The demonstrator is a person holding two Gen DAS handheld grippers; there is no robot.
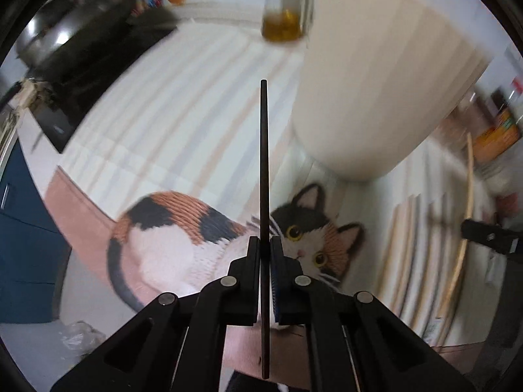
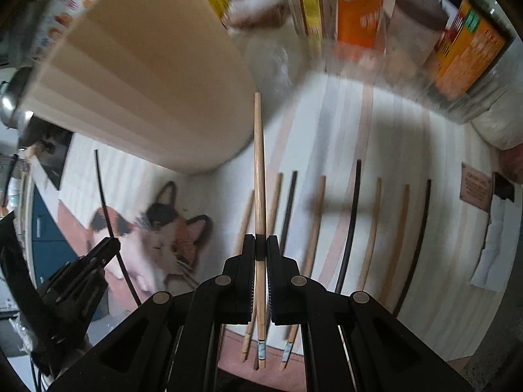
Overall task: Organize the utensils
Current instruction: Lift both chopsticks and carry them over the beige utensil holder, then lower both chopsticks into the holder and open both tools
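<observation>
We see the cream holder (image 1: pixel 385 98) at one o'clock on the striped mat (image 1: pixel 170 98). We judge both sticks are mid-carry toward it. Our left gripper (image 1: pixel 265 245) clamps a black chopstick (image 1: pixel 264 163); our right gripper (image 2: pixel 260 245) clamps a wooden chopstick (image 2: pixel 259 170). More chopsticks (image 2: pixel 351 222) lie at three o'clock. Next, each tip needs lifting above the rim.

- Black chopstick (image 1: pixel 264 196): thin, straight, raised above the cat mat (image 1: pixel 183 228).
- Wooden chopstick (image 2: pixel 260 196): pale, raised right of the cat's face.
- Loose chopsticks (image 2: pixel 351 225): wooden and black, lying side by side on the mat, right of the cat.
</observation>
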